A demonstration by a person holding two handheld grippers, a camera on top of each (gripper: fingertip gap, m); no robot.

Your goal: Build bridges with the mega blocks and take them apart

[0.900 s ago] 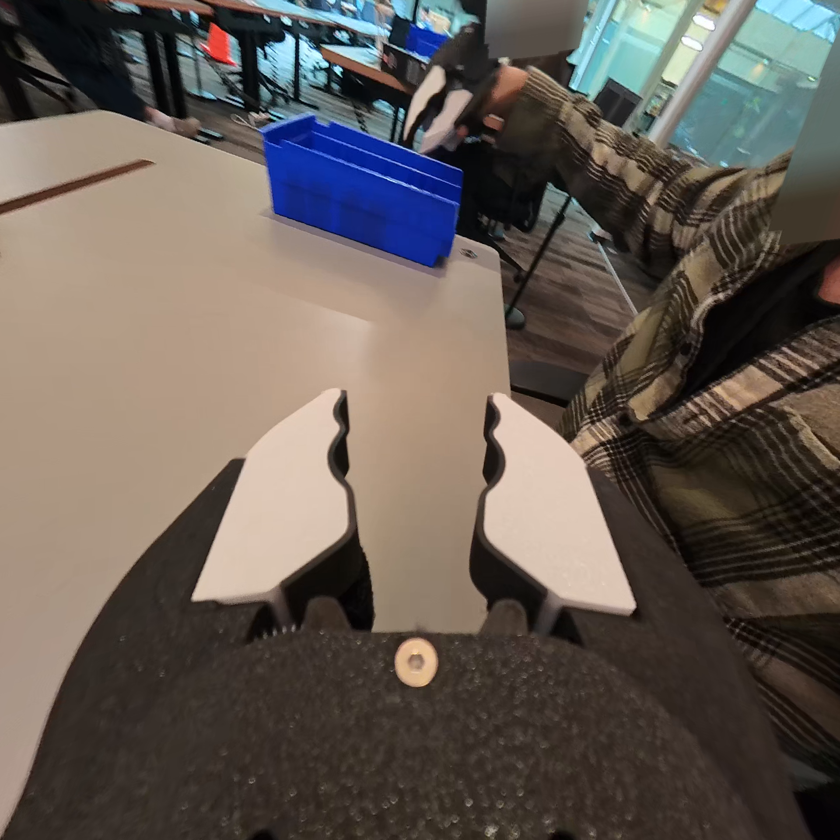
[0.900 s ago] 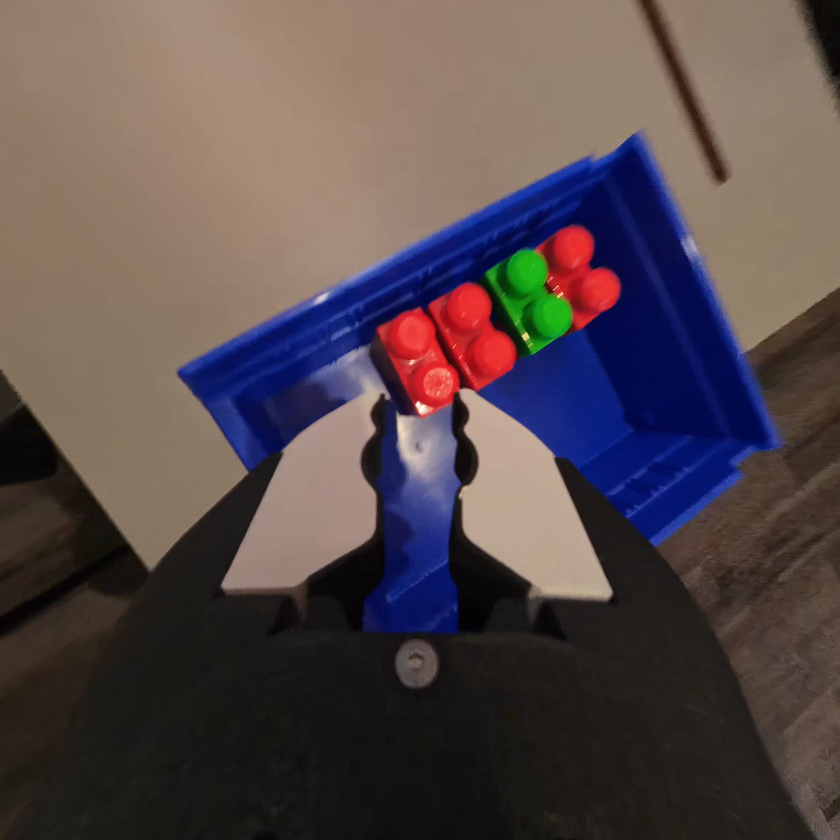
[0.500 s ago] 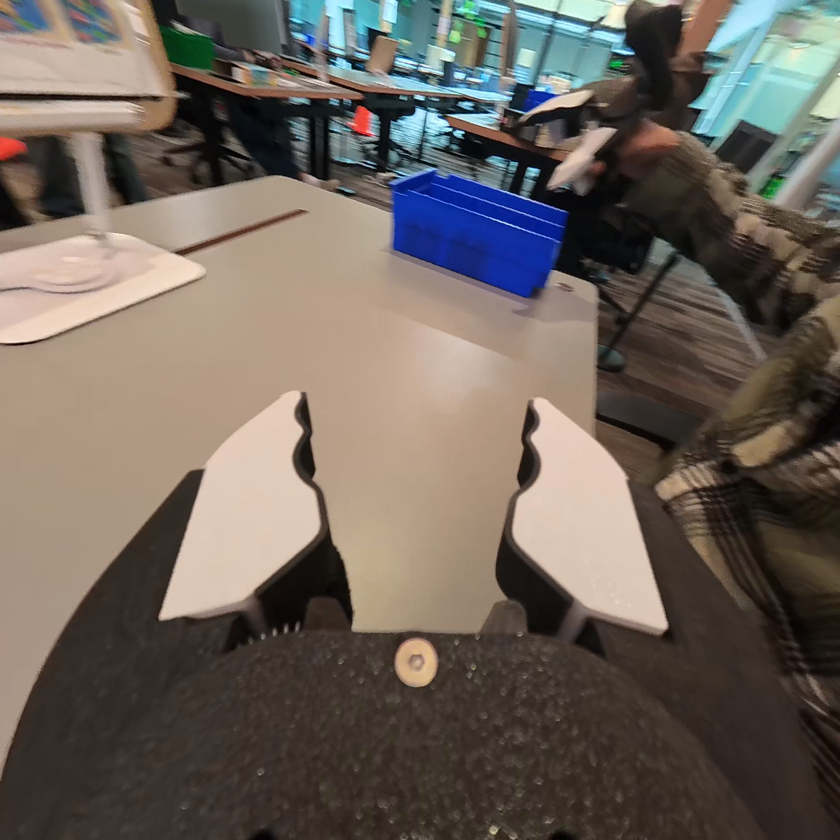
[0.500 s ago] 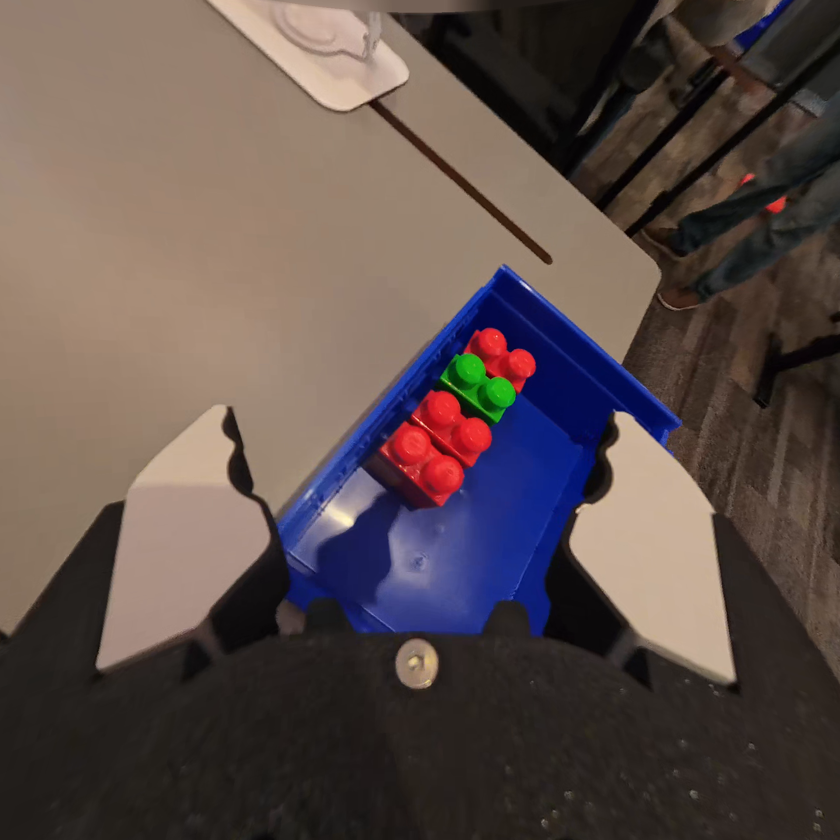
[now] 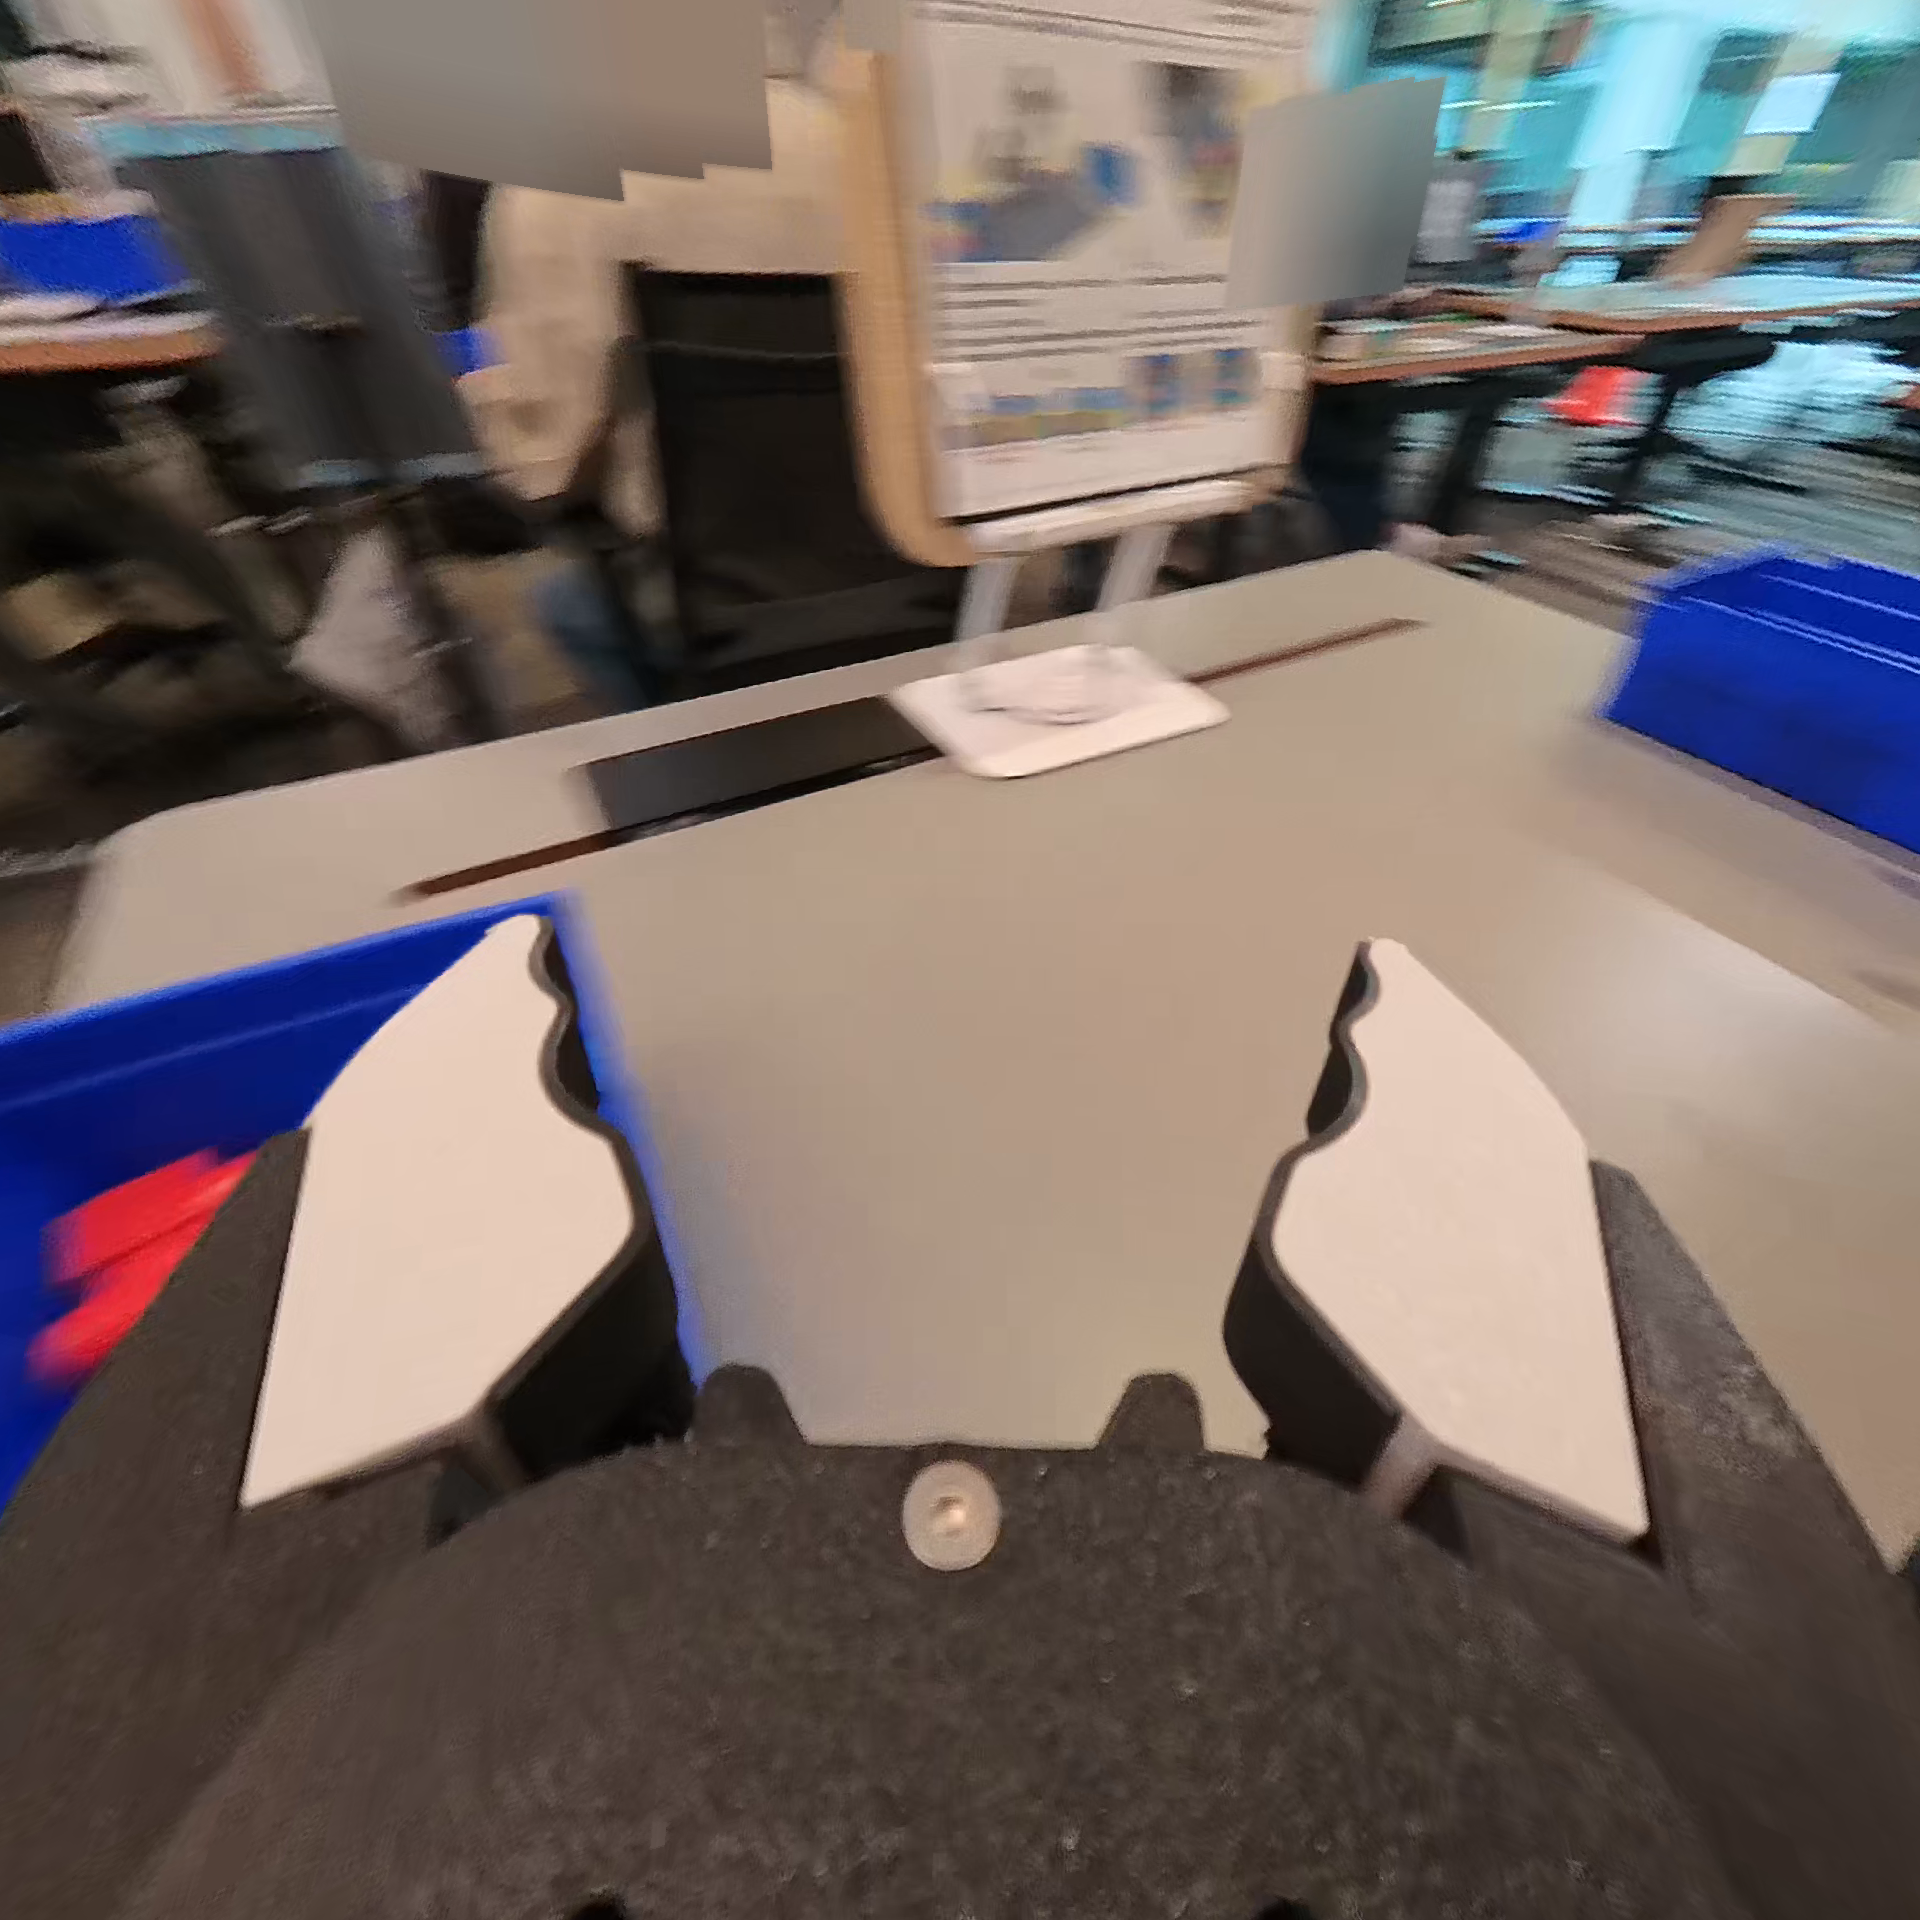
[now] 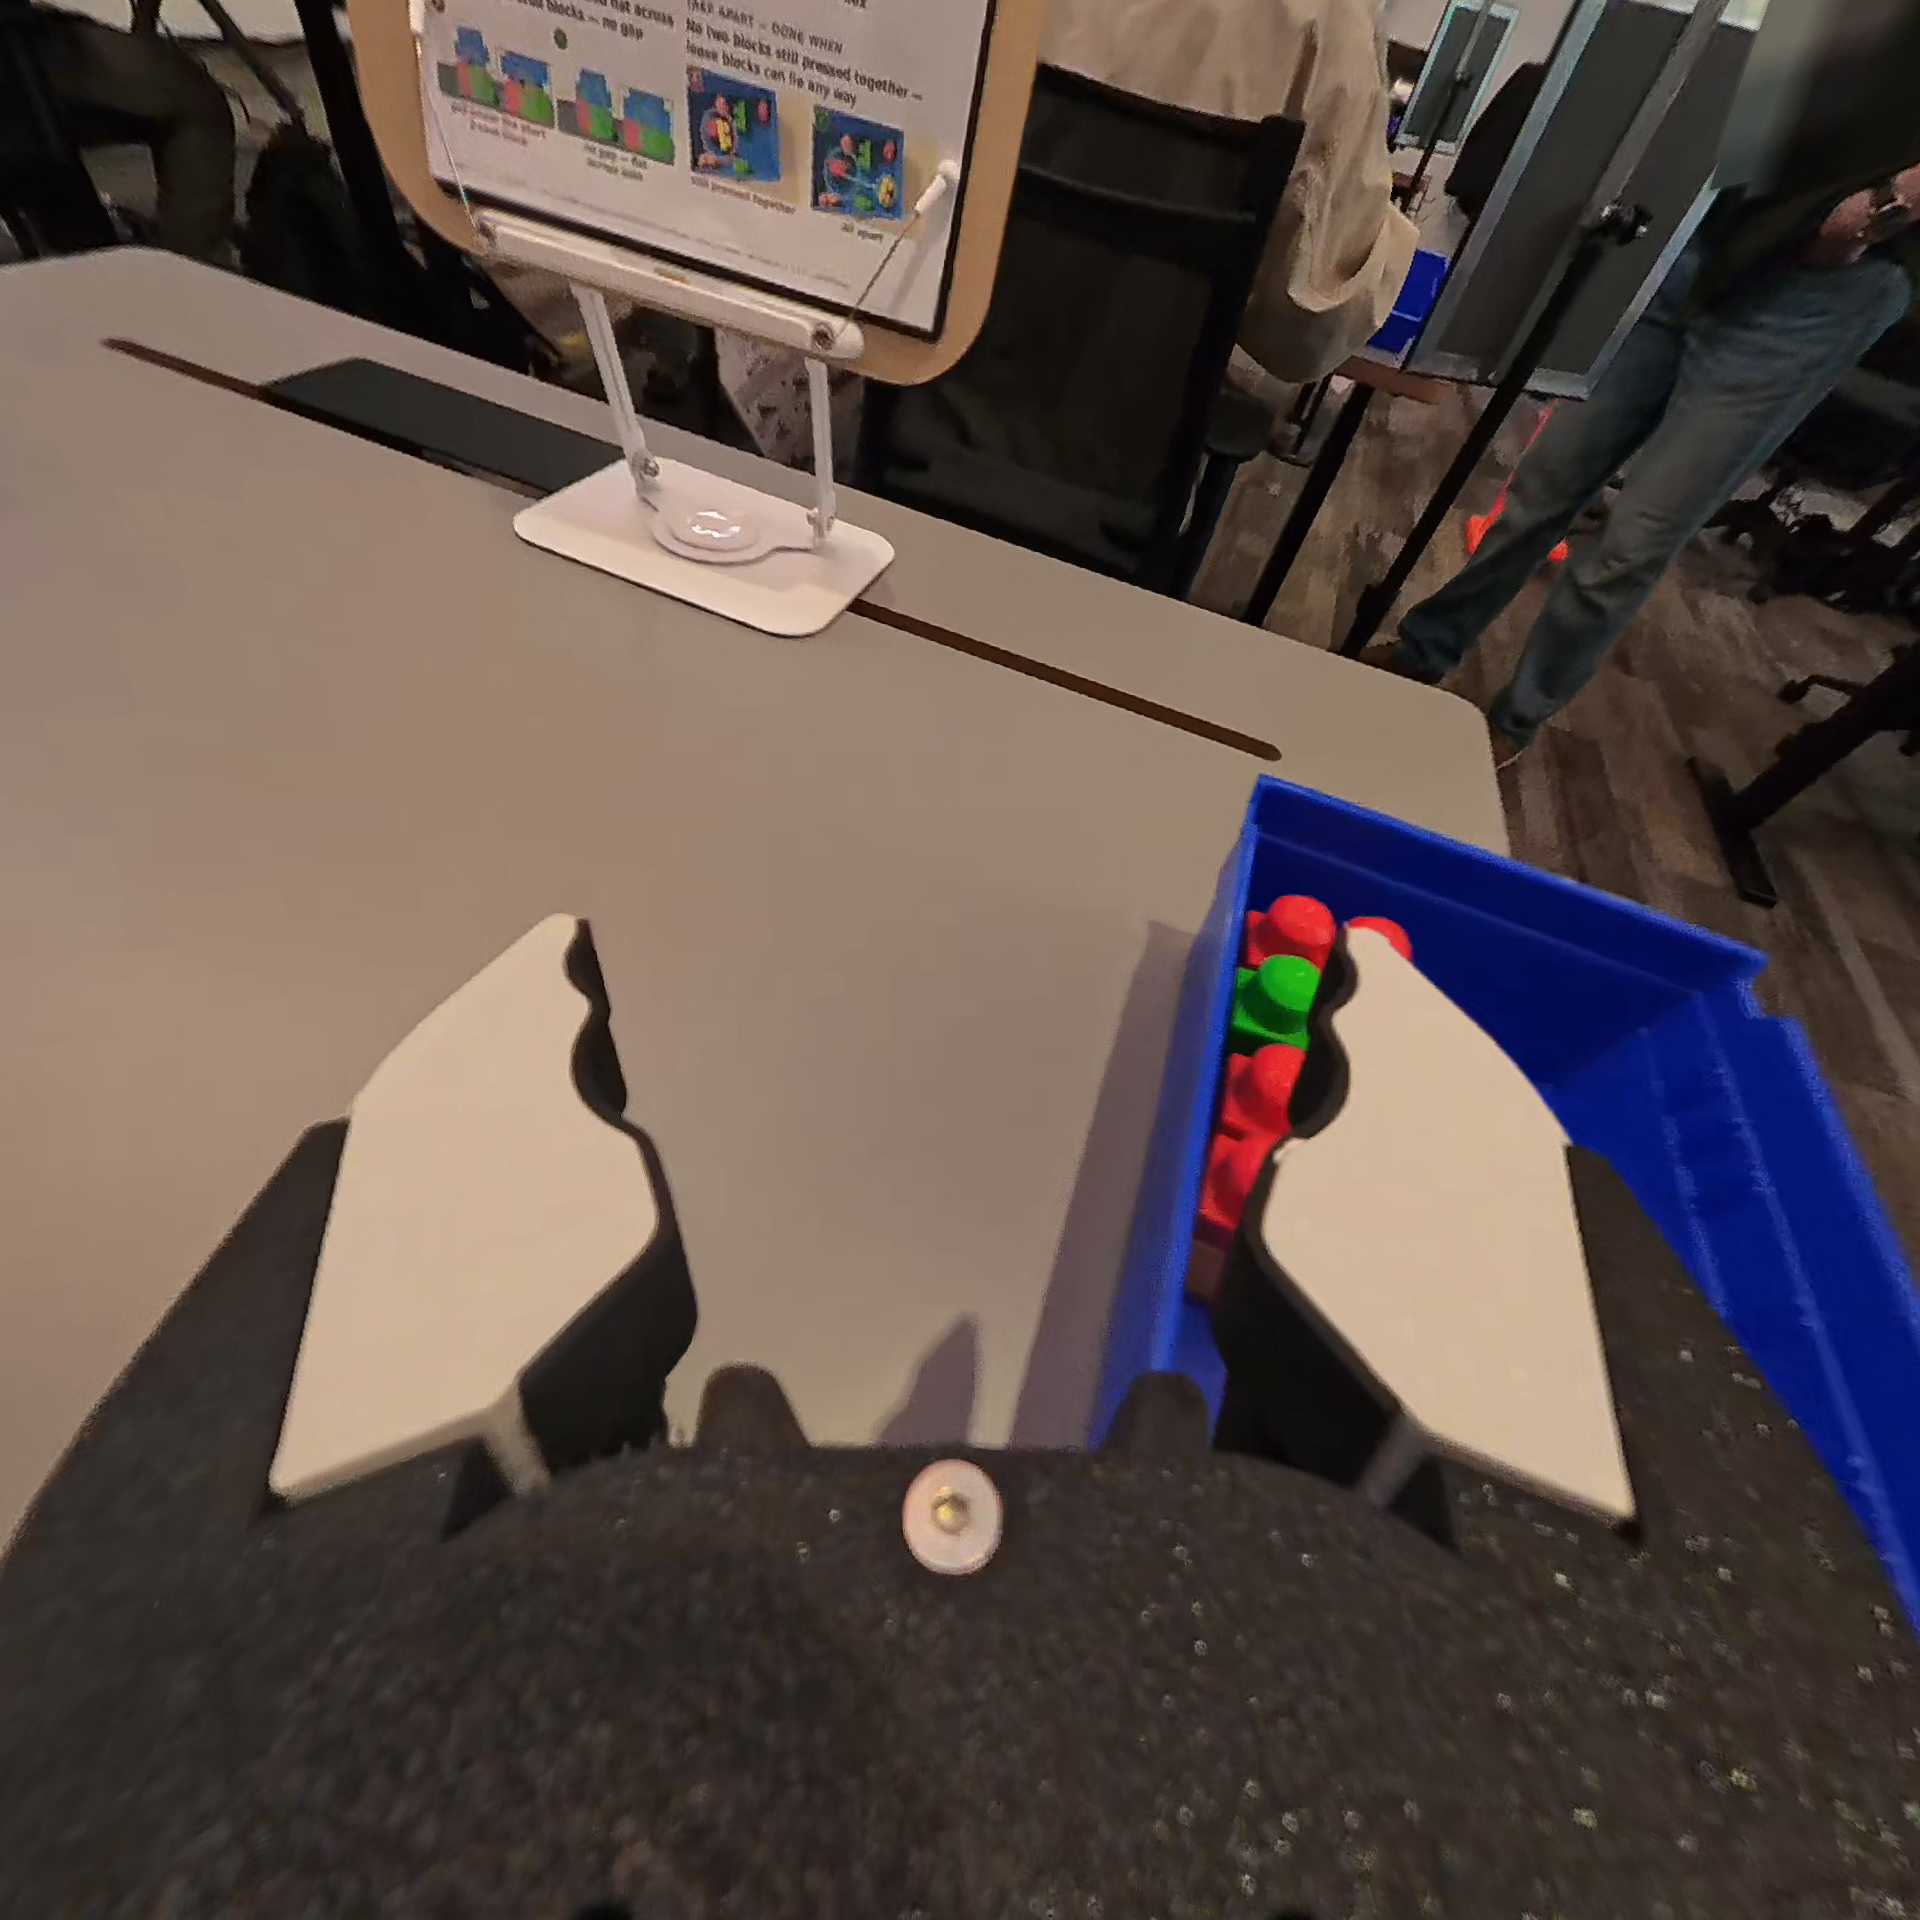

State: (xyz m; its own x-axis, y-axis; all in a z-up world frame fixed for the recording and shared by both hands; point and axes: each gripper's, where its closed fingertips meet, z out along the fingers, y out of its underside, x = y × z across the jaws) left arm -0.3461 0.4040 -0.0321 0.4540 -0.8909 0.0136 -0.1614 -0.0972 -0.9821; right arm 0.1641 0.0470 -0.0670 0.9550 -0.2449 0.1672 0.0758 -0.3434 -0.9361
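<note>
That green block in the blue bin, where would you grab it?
Probably from above, fingers on the two free sides of the green block. Red blocks press against it along the row, and it sits close to the wall of the blue bin, so that side looks tight.

Right claw [image 6: 966,940] released red block [image 6: 1242,1174], spread wide, backed off bin [image 6: 1704,1091].

Instruction stand [image 6: 707,312] — grey table [image 6: 520,779]

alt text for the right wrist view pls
The open right gripper hovers over a grey table, empty, beside a blue bin holding a row of red and green blocks. A white stand holding an instruction sheet sits beyond.
</note>
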